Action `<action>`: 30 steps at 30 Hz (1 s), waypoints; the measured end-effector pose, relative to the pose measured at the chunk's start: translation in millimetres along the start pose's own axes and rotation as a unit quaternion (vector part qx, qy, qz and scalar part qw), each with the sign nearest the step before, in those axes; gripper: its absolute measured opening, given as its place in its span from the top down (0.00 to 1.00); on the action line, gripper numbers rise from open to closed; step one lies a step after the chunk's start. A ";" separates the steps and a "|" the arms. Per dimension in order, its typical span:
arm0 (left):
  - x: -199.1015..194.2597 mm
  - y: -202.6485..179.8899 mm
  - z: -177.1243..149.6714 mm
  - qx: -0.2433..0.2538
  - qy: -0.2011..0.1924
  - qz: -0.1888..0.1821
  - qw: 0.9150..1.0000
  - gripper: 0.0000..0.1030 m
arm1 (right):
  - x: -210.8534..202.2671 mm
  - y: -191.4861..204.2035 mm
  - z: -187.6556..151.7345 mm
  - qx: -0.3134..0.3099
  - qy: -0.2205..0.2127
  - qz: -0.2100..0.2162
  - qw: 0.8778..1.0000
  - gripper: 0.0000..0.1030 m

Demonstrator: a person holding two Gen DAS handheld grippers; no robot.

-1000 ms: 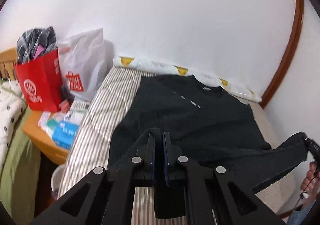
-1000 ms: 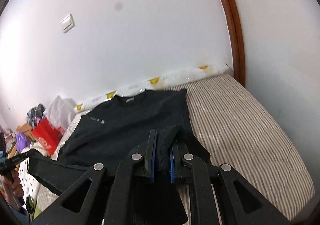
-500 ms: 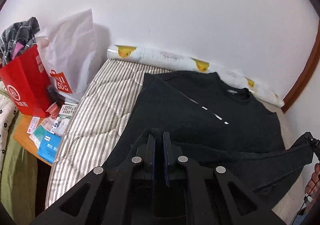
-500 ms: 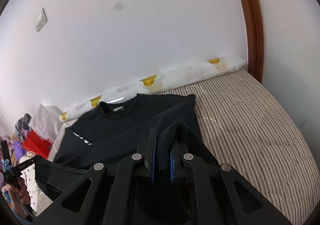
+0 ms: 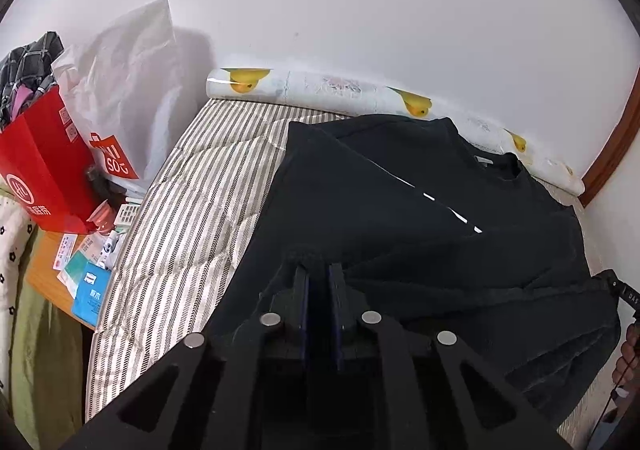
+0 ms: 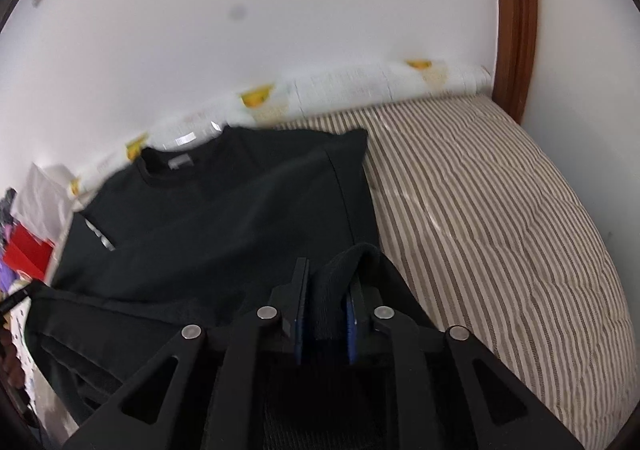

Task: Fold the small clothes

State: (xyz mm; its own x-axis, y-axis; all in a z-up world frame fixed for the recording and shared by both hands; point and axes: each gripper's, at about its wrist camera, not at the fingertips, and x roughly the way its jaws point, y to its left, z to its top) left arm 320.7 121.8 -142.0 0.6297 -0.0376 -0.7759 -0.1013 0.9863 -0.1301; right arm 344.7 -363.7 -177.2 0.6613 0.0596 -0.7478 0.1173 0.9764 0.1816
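Fold step, hem release: black sweatshirt (image 5: 420, 210) flat on striped mattress (image 5: 192, 210); left gripper (image 5: 319, 282) and right gripper (image 6: 326, 290) jaws opening, hem between; next, withdraw clear, smooth fold.

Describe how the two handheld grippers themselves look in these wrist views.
Both match: the left gripper and right gripper are matte black two-finger tools with angular, truss-like linkage arms pierced by triangular cut-outs, round silver pivot pins at the joints, and thin blue pads lining the inner faces of the fingers. No cables or sleeves are visible.
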 end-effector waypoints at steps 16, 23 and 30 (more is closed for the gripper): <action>-61.2 49.4 -96.5 -0.030 0.009 -0.014 0.999 0.39 | -89.4 -32.5 -106.6 0.003 -0.001 -0.015 1.000 0.36; -51.9 65.1 -128.9 -0.056 0.041 -0.034 0.997 0.39 | -77.4 -40.6 -135.7 0.049 0.025 0.012 0.998 0.36; -37.1 67.9 -122.0 -0.097 0.041 -0.098 0.990 0.34 | -77.3 -50.3 -125.6 0.123 0.016 0.052 0.991 0.27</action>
State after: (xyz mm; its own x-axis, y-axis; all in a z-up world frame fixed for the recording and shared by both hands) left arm 196.5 170.6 -197.3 0.5884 -0.2459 -0.7703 -0.1345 0.9096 -0.3931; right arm 194.6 -391.3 -208.8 0.6566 0.1677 -0.7353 0.2296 0.8842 0.4067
